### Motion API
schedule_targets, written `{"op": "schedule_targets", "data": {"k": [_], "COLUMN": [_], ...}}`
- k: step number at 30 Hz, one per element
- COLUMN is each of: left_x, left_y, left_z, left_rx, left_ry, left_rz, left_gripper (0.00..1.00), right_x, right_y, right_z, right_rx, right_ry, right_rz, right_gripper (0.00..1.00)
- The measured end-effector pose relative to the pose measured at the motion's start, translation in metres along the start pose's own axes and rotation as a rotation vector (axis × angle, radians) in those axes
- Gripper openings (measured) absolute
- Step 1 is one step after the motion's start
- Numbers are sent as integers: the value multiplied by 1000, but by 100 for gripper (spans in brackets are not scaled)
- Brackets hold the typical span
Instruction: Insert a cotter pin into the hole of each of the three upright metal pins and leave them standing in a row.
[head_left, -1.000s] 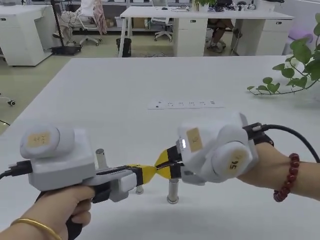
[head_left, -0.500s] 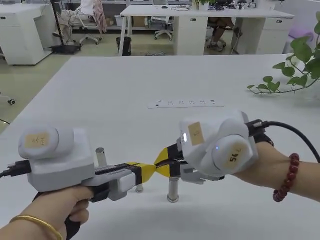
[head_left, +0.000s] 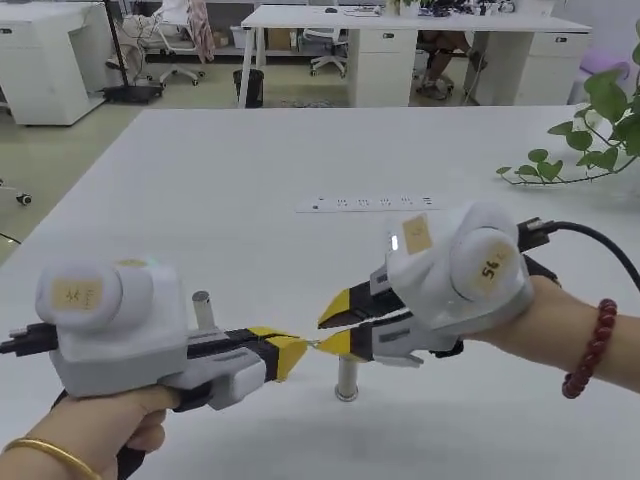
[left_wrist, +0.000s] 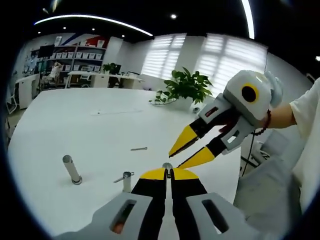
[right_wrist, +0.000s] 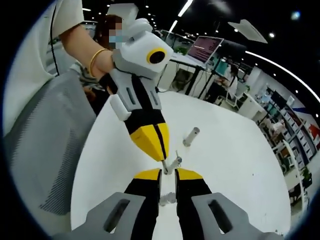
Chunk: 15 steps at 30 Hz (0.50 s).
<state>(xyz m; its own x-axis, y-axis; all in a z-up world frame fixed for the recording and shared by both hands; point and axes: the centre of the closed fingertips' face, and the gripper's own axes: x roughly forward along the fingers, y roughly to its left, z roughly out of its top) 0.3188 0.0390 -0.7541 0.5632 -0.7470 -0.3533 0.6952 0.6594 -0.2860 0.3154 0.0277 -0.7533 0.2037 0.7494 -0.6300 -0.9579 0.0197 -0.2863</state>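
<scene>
My left gripper (head_left: 298, 346) is shut on a small cotter pin (right_wrist: 174, 163) that sticks out of its yellow tips. My right gripper (head_left: 321, 336) faces it tip to tip with its jaws spread, the lower jaw close to the cotter pin. One upright metal pin (head_left: 347, 378) stands just below the two sets of tips. A second upright pin (head_left: 203, 309) stands behind the left gripper. In the left gripper view, two upright pins (left_wrist: 71, 169) (left_wrist: 127, 181) stand to the left of my left gripper (left_wrist: 168, 171), and the right gripper (left_wrist: 176, 160) is open above it.
A loose cotter pin (left_wrist: 139, 148) lies flat on the white table (head_left: 250, 180). A white power strip (head_left: 370, 207) is set into the table's middle. A potted plant (head_left: 590, 140) hangs over the far right edge. Desks and chairs stand beyond the table.
The right gripper's jaws have opened, and it has drawn back to the right and a little up. The left gripper stays shut at about the same place.
</scene>
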Motion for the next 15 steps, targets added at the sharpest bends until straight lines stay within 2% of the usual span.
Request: {"op": "schedule_targets", "data": {"k": [2, 6, 11, 15], "left_x": [-1, -2, -5, -6], "left_y": [-2, -6, -15, -21], "left_z": [-1, -2, -5, -7], "left_rx": [28, 64, 135, 159], "left_ry": [4, 10, 23, 29], "left_rz": [-9, -31, -85, -115], "left_gripper": [0, 0, 0, 0], "right_x": [-1, -4, -10, -13], "right_y": [6, 9, 13, 18], "right_z": [1, -1, -4, -4], "right_rx": [75, 162, 192, 219], "right_ry": [-23, -52, -75, -104], "right_rz": [46, 83, 113, 148], "right_gripper": [13, 15, 16, 16]}}
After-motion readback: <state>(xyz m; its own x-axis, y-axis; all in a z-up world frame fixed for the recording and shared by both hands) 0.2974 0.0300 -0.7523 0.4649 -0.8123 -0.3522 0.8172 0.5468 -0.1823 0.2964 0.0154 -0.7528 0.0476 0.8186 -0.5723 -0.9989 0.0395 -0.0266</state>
